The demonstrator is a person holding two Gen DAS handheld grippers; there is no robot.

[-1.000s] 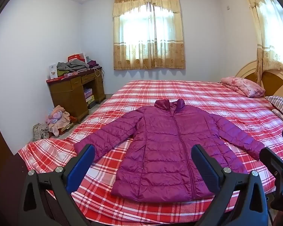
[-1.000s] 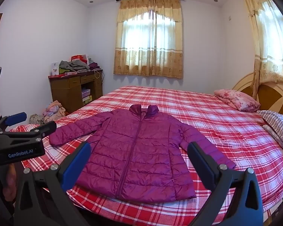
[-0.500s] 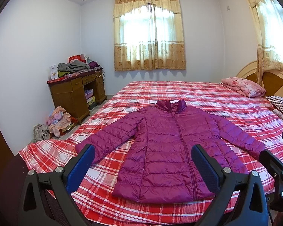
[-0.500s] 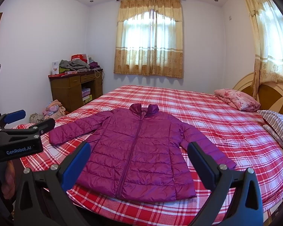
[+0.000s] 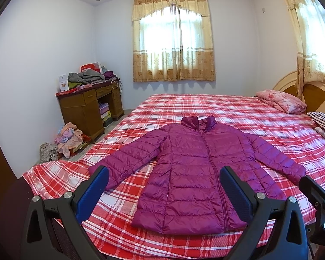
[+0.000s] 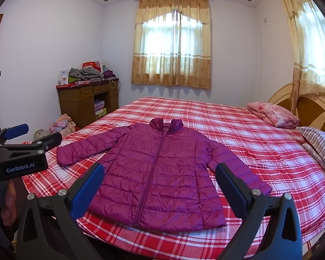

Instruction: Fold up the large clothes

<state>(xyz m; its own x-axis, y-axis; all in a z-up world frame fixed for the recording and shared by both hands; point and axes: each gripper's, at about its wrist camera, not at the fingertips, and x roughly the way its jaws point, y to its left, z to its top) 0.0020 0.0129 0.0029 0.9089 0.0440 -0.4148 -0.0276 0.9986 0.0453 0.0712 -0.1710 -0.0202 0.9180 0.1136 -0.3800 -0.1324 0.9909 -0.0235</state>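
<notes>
Your jacket [image 5: 197, 173] lies flat and zipped near the bed's [image 5: 260, 117] foot edge, sleeves spread. Both tongs, left [image 5: 162, 186] and right [image 6: 158, 184], gape wide, holding nothing. Start with a cuff; pinch through both layers, since quilted nylon slips

Bedroom, white walls [image 5: 43, 49]. Window [image 5: 173, 39] at 12 o'clock, covered by backlit cream curtains [image 5: 173, 69]. Wooden desk [image 5: 84, 106] at 10 o'clock, piled with clothes [image 5: 84, 77]. Red plaid bed [image 5: 238, 117] is seen centre, headboard [image 5: 318, 93] at 3 o'clock.
</notes>
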